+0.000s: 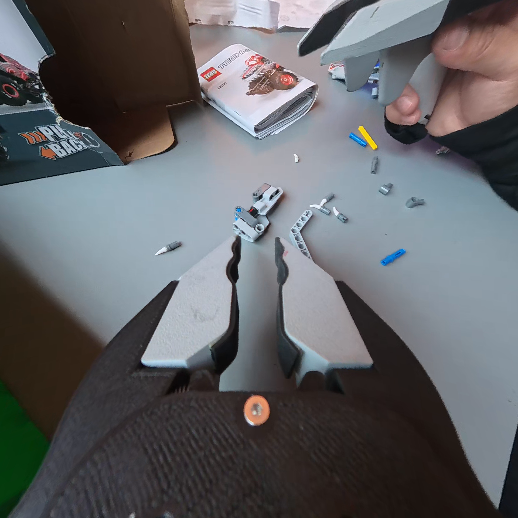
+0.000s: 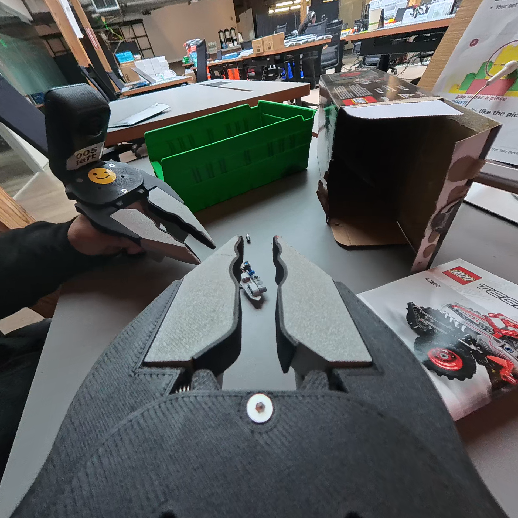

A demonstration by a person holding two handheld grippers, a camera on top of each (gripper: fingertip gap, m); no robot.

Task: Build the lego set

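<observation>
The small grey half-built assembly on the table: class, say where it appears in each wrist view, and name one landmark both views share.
Left wrist view: the grey assembly lies on the table just beyond the left claw.
Right wrist view: it shows between the open fingers of the right claw.
Shared landmark: the instruction booklet.

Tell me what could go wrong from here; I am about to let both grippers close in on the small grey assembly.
1. Both the left gripper and right gripper are open and aimed at the small grey assembly; they could collide.
2. The bent grey beam lies right beside the left gripper's fingertip and may get knocked.
3. Loose toothed pieces nearby could scatter.
</observation>
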